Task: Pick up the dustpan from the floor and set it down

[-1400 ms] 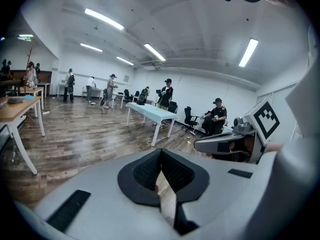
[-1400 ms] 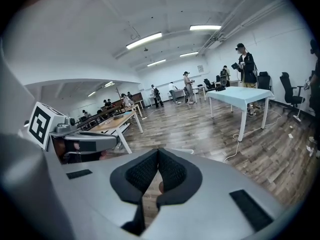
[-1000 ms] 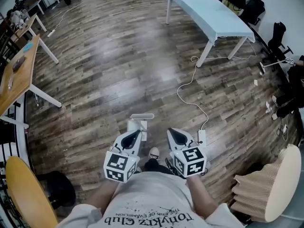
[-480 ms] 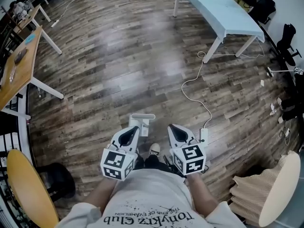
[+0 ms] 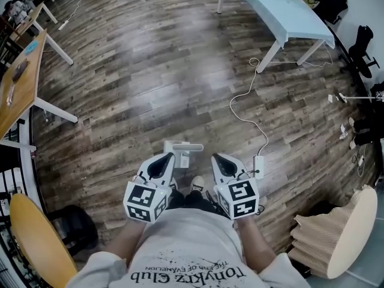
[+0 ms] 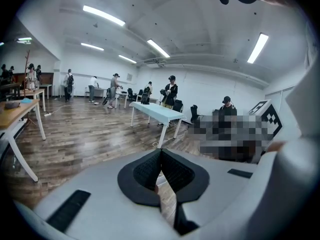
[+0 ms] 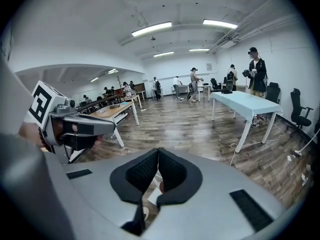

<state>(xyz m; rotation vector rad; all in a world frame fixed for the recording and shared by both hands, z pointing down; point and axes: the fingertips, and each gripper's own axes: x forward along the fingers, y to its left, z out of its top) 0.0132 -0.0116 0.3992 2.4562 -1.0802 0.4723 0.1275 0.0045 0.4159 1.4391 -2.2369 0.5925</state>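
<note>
A white dustpan [image 5: 183,150] lies on the wood floor just in front of the person's feet. My left gripper [image 5: 169,157] hangs above the floor with its tips at the dustpan's left edge in the head view. Whether it touches I cannot tell. In the left gripper view its black pads [image 6: 150,170] meet at the tip with nothing between them. My right gripper [image 5: 216,158] is a little to the right of the dustpan and apart from it. It is shut and empty in the right gripper view [image 7: 158,152].
A light blue table [image 5: 282,14] stands at the far right, with a white cable [image 5: 245,110] running over the floor to a power strip [image 5: 258,165]. A wooden desk [image 5: 17,86] is at the left. A yellow chair [image 5: 36,245] and a beige chair [image 5: 339,236] flank the person.
The person and both grippers have shifted a little across the floor, so the blue table sits higher in the head view. Both grippers stay shut, and the dustpan stays on the floor.
</note>
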